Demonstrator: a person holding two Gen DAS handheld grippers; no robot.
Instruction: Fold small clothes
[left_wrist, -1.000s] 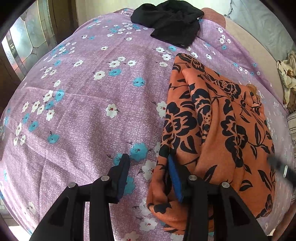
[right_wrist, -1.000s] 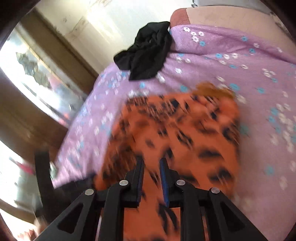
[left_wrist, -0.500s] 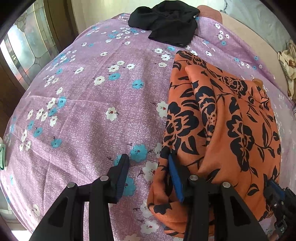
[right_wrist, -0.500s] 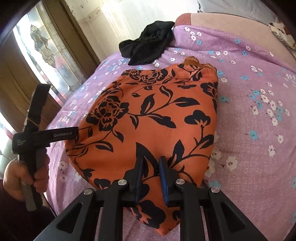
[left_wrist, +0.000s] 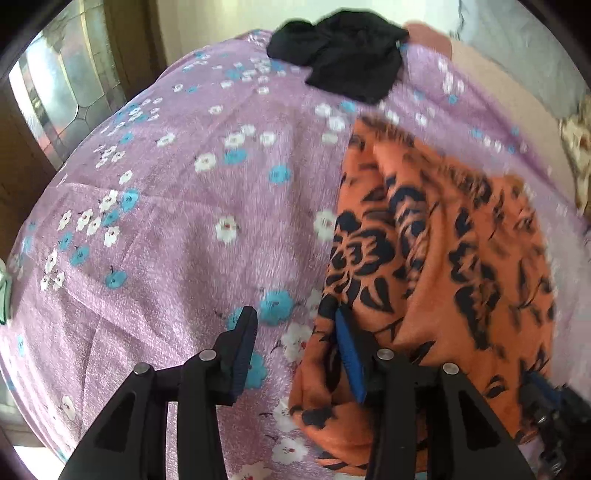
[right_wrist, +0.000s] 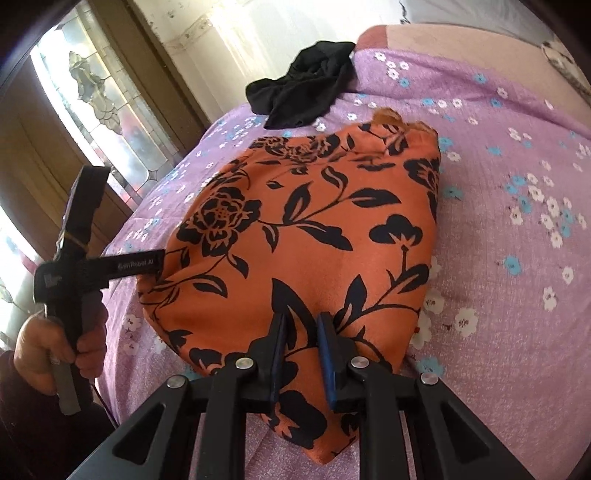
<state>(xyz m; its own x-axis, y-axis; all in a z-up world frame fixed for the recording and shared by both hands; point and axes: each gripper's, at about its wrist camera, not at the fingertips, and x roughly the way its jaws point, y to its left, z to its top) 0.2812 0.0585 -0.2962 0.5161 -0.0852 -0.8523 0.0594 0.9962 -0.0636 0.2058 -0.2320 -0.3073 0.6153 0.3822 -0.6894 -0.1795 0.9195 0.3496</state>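
My left tongs (left_wrist: 295, 332) are spread wide at the near-left edge of the folded orange cloth with black flowers (right_wrist: 306, 236) on the purple floral bedsheet (left_wrist: 166, 229); my right tongs (right_wrist: 301, 332) sit narrow, pinching nothing, over it.

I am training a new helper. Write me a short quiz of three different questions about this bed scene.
1. True or false: the left gripper is open.
2. What lies at the far edge of the purple bedsheet? A) a black garment B) a white towel C) a shoe
3. Fill in: the right gripper is over the ______ floral cloth.

Key: 1 true; 2 A; 3 orange.
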